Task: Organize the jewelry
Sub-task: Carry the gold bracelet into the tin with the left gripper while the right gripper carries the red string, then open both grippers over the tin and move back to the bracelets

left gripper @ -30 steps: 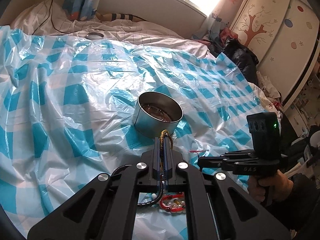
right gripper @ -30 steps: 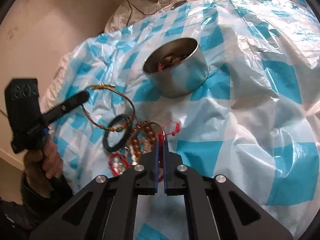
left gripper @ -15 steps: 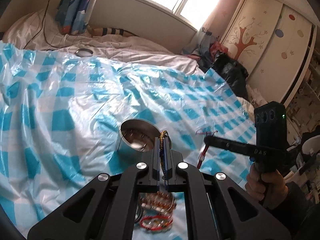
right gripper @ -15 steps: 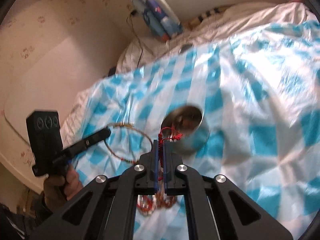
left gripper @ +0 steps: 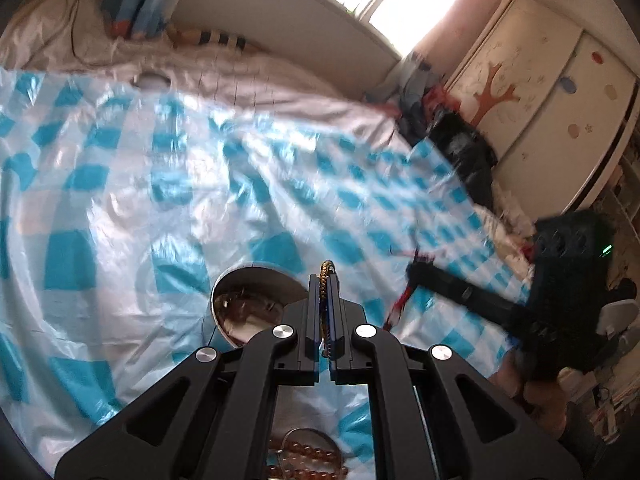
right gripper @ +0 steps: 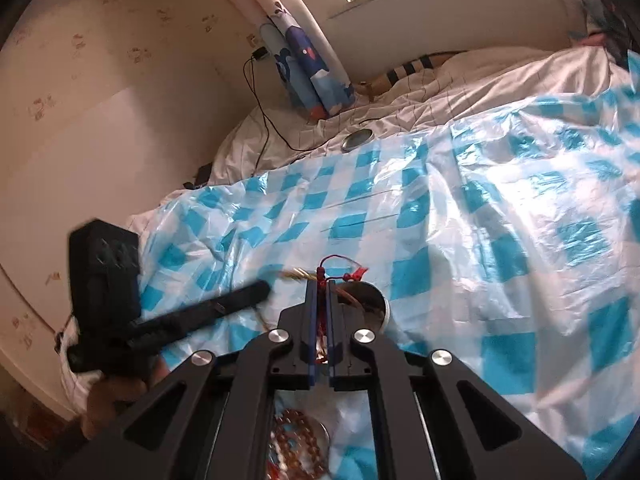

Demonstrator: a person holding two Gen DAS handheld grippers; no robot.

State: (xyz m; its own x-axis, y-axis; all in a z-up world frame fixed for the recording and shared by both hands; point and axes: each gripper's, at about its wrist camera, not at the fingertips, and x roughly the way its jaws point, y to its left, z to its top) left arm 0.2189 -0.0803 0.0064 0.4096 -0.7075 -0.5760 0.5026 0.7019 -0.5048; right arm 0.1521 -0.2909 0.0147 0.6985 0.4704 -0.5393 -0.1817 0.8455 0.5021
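My left gripper [left gripper: 324, 280] is shut on a gold-and-dark braided bracelet [left gripper: 325, 270], held above the round metal tin [left gripper: 218, 292], whose inside holds jewelry. My right gripper [right gripper: 321, 284] is shut on a red string bracelet [right gripper: 344, 276], held above the tin [right gripper: 382, 304]. In the left wrist view the right gripper [left gripper: 412, 272] shows at right with the red string [left gripper: 400, 300] hanging from it. In the right wrist view the left gripper [right gripper: 264, 288] shows at left with the braided bracelet [right gripper: 296, 274]. Brown bead bracelets [left gripper: 304, 456] lie below; they also show in the right wrist view [right gripper: 296, 436].
A blue-and-white checked plastic sheet [left gripper: 120, 184] covers the bed. A small round metal lid [right gripper: 357, 138] lies on the white bedding at the back, near a black cable [right gripper: 264, 120]. A white wardrobe [left gripper: 560, 80] stands at right; dark clothes [left gripper: 464, 140] lie by it.
Both grippers have lifted away from the jewelry pile with their bracelets and now hang over the tin. The views tilted up toward the window and wall.
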